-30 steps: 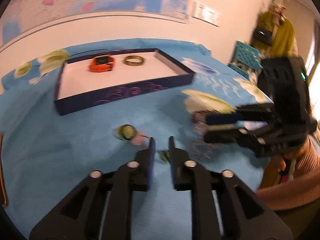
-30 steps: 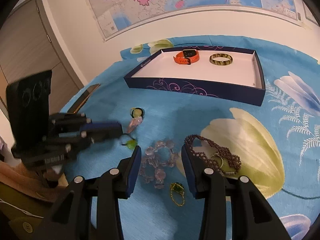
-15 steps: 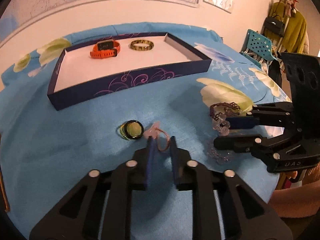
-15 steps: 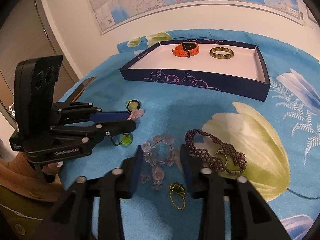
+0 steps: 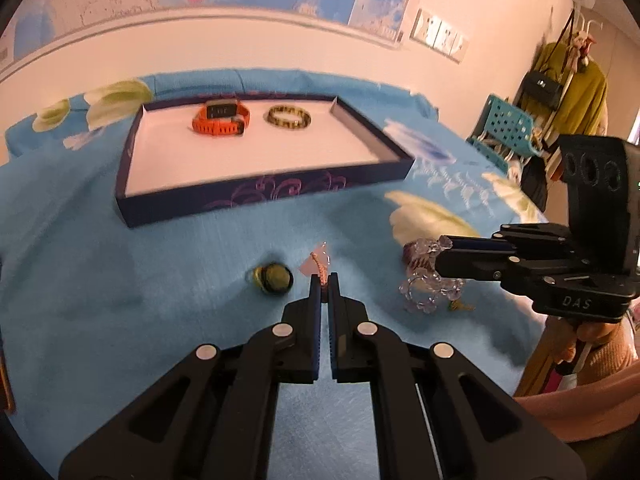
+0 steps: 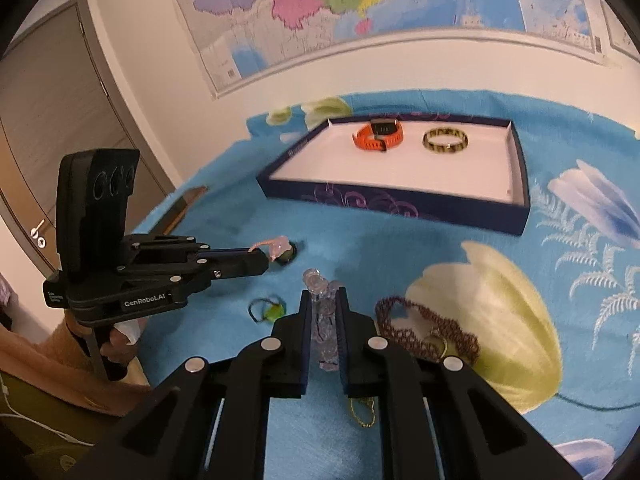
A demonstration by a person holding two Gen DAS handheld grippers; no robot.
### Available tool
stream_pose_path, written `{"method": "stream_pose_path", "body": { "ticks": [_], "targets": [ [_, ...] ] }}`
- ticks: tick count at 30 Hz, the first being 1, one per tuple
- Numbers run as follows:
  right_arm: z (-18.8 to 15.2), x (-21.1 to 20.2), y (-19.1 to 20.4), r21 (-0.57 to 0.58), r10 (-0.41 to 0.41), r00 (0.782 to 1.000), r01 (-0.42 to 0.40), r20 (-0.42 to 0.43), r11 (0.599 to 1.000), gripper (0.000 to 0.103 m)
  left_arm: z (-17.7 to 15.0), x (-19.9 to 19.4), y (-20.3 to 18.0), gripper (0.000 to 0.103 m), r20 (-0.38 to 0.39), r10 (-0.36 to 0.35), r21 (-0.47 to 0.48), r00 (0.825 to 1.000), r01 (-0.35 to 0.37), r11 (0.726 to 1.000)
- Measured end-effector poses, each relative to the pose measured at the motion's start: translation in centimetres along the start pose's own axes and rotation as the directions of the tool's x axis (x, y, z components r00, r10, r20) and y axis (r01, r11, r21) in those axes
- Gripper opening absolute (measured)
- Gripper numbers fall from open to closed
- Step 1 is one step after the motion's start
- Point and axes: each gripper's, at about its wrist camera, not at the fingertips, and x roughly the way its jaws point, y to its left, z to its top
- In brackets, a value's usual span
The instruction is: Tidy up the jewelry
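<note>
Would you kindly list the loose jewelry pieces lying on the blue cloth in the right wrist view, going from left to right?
Green-stone ring → clear crystal bracelet clamped in the right tool → thin gold chain → brown beaded bracelet.

The left gripper (image 6: 262, 262) is showing "GenRobot.AI" in white along its side, and the right gripper (image 5: 446, 254) is showing "DAS" embossed on its body.

Clear bead bracelet (image 6: 323, 322) pinched upright; pink cord pendant (image 5: 319, 266) lifted; orange watch (image 5: 221, 121), bangle (image 5: 289, 117) in tray (image 5: 256, 196).
</note>
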Motion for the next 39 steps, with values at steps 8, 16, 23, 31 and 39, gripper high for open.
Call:
{"method": "stream_pose_path", "body": {
  "ticks": [8, 16, 23, 31, 39],
  "targets": [
    [2.5, -1.2, 0.1, -0.019, -0.005, 0.998, 0.006, 0.061, 1.0, 0.008, 2.1, -2.0, 0.4, 0.004, 0.075, 0.007, 0.005, 0.997, -0.007, 1.0],
    [4.8, -1.5, -0.5, -0.03, -0.025, 0.994, 0.028, 0.108, 0.999, 0.008, 3.9, -2.6, 1.2, 0.004, 0.111, 0.023, 0.008, 0.994, -0.024, 1.0],
    [6.7, -1.5, -1.5, -0.019, -0.03, 0.99, 0.033, 0.141, 0.999, 0.008, 5.0, -2.4, 1.9, 0.004, 0.127, 0.039, 0.005, 0.991, -0.04, 0.999],
    [8.5, -0.8, -2.6, -0.012, -0.07, 0.985, 0.073, 0.158, 0.997, 0.008, 6.2, -1.8, 3.0, 0.004, 0.132, 0.054, -0.012, 0.99, -0.052, 0.999],
    [10.6, 0.5, -3.7, -0.007, -0.094, 0.982, 0.097, 0.163, 0.995, 0.008, 7.9, -0.7, 3.5, 0.004, 0.132, 0.074, -0.001, 0.988, -0.075, 0.997]
  ]
}}
